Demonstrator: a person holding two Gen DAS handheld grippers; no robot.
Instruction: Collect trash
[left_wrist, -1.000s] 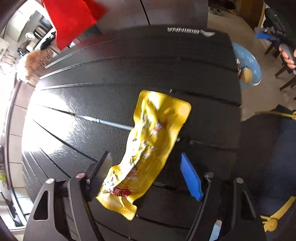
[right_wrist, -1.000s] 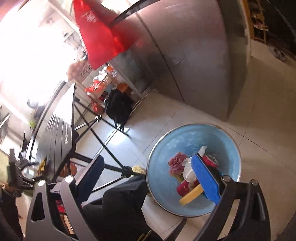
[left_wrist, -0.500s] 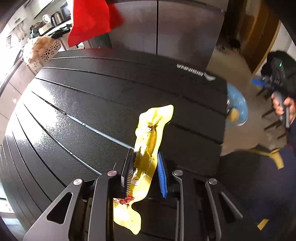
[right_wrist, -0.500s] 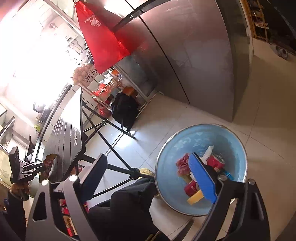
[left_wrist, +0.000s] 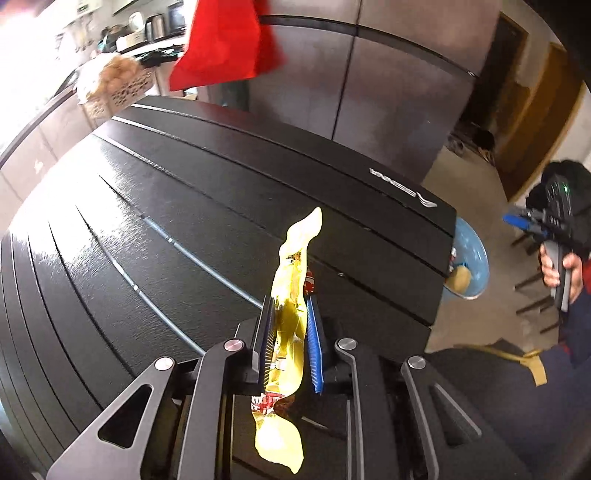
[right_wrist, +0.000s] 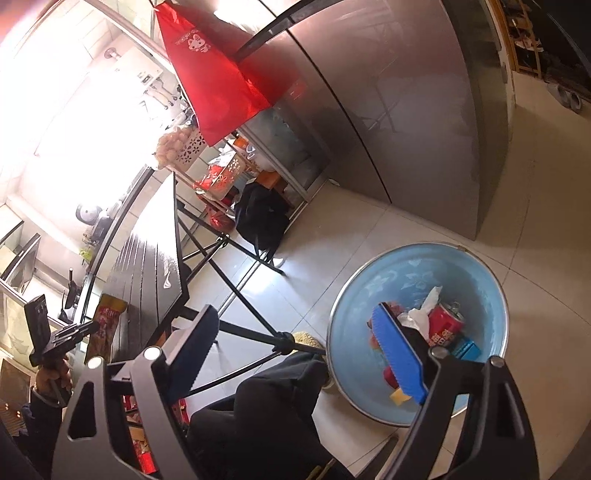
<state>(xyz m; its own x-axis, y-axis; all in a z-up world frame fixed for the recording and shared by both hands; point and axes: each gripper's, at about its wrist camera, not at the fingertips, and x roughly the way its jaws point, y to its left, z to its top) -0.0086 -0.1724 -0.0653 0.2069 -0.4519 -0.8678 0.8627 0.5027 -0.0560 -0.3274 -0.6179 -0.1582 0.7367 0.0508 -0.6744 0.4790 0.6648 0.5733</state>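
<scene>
My left gripper (left_wrist: 290, 325) is shut on a yellow snack wrapper (left_wrist: 291, 273) and holds it lifted above the black slatted table (left_wrist: 147, 206). The wrapper sticks up past the fingertips and hangs down behind them. It also shows in the right wrist view (right_wrist: 105, 325), held at the table's near end. My right gripper (right_wrist: 295, 332) is open and empty, above the floor beside the table. A blue basin (right_wrist: 480, 273) on the floor holds a red can (right_wrist: 448, 326), crumpled tissue and other trash; it shows past the table's right edge in the left wrist view (left_wrist: 474, 254).
A steel fridge (right_wrist: 406, 110) stands behind the basin. A red bag (right_wrist: 214, 81) hangs at the top. Black folding table legs (right_wrist: 236, 280) cross the tiled floor, and a black bag (right_wrist: 262, 218) sits by a shelf. My dark-trousered leg (right_wrist: 258, 406) is below.
My left gripper closed on the yellow wrapper and lifted it off the table. The right gripper stayed open and drifted slightly over the floor near the basin.
</scene>
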